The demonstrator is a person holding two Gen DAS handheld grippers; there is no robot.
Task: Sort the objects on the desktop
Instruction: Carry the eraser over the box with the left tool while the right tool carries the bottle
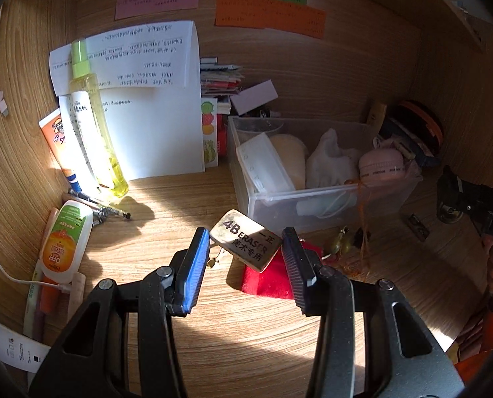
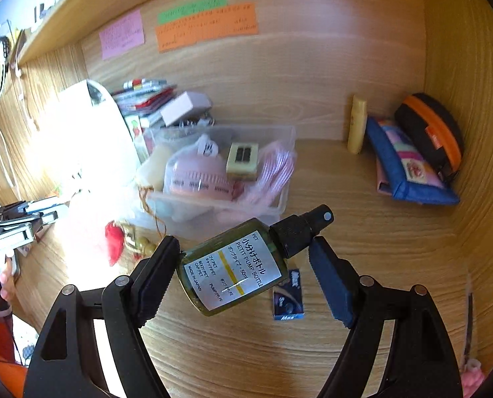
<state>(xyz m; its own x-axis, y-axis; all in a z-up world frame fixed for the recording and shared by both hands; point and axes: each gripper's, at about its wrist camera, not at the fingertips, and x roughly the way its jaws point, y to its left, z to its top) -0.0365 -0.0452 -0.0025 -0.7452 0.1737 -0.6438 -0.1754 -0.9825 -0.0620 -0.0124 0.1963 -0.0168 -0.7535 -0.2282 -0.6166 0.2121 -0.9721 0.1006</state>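
Observation:
In the left wrist view my left gripper (image 1: 245, 232) is shut on a worn grey 4B eraser (image 1: 236, 229), held tilted above the wooden desk. A red cloth item (image 1: 266, 280) lies under it. In the right wrist view my right gripper (image 2: 244, 242) is shut on a small dark green pump bottle (image 2: 233, 272) with a white label. The bottle lies slanted across the jaws, base on the left pad and black pump head by the right pad. A clear plastic box (image 1: 316, 200) (image 2: 213, 207) with a pink round item and cloths inside stands just beyond both grippers.
A tall yellow spray bottle (image 1: 93, 126), a tube, a white bottle (image 1: 63, 242) and pens crowd the left side. A small blue box (image 2: 287, 295) lies under the right gripper. A blue pouch (image 2: 409, 169) and a black-orange case (image 2: 432, 132) sit in the right corner.

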